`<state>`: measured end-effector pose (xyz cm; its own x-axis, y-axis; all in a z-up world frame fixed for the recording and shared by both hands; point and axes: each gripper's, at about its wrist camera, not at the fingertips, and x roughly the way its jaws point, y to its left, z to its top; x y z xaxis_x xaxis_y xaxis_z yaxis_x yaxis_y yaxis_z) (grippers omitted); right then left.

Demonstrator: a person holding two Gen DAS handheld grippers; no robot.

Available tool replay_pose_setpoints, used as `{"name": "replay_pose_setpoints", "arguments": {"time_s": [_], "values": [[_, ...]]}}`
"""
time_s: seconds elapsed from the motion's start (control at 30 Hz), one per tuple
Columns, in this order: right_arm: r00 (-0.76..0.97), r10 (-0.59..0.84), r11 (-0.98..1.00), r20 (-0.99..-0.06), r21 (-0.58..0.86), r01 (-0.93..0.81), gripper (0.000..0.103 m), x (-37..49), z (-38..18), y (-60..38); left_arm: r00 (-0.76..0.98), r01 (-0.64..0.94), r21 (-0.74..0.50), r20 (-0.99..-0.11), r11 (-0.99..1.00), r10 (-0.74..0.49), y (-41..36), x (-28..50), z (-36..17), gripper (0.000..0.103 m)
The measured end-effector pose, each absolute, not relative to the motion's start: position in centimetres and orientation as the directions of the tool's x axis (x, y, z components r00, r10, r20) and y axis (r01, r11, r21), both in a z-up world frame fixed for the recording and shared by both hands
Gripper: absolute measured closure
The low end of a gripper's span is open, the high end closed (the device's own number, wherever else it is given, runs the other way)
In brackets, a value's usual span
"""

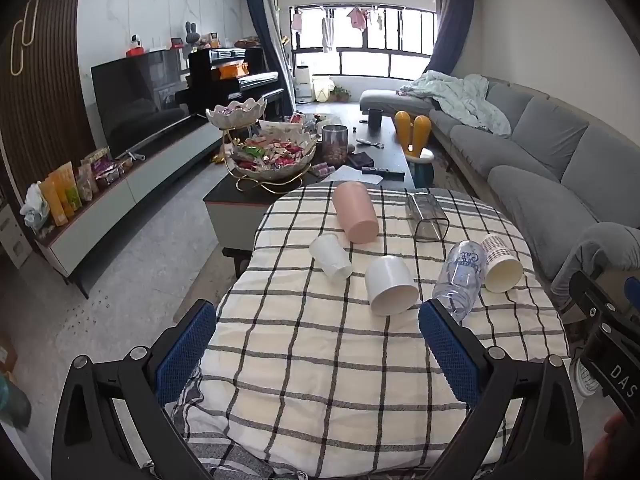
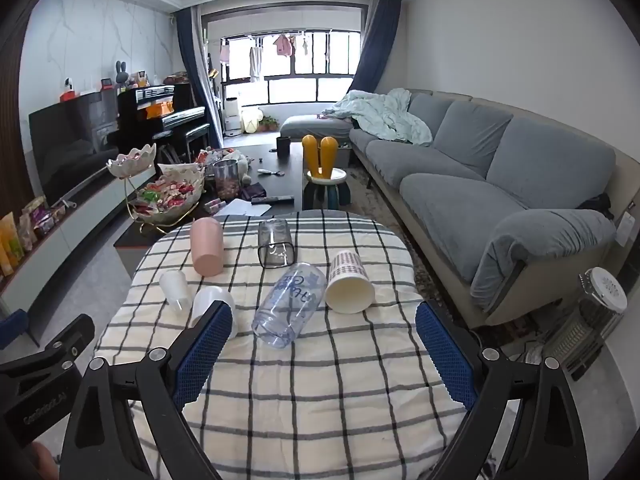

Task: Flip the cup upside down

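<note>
Nearest, left gripper (image 1: 318,344) and right gripper (image 2: 324,350) spread wide, grasping nothing, poised above checked cloth (image 1: 320,380) — ready to approach. Beyond, six cups tipped on their sides: white cup (image 1: 390,286), clear printed cup (image 2: 288,304), patterned paper cup (image 2: 348,282), pink cup (image 1: 355,212), translucent cup (image 1: 330,256), probably a smoky square one (image 2: 276,244) — none inverted yet.

Six toppled cups (image 2: 287,305) on checked cloth (image 2: 320,380)
</note>
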<state>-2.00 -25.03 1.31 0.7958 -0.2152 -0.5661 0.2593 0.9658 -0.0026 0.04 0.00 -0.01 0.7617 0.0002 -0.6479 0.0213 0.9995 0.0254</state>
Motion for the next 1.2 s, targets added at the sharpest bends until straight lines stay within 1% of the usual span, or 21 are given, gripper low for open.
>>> {"name": "replay_pose_setpoints", "arguments": {"time_s": [0.37,1.2], "values": [[0.793,-0.211,0.966,-0.571,0.002,0.258,0.01,-1.91,1.28,-25.1,0.773,0.016,0.039,-0.635,0.999,0.013,0.0,-0.09,0.01,0.0],[0.789,-0.207,0.966,-0.579,0.005,0.257,0.009,-1.89,1.22,-24.99,0.772,0.017,0.036,-0.636,0.999,0.01,-0.08,-0.03,-0.18,0.0]]}}
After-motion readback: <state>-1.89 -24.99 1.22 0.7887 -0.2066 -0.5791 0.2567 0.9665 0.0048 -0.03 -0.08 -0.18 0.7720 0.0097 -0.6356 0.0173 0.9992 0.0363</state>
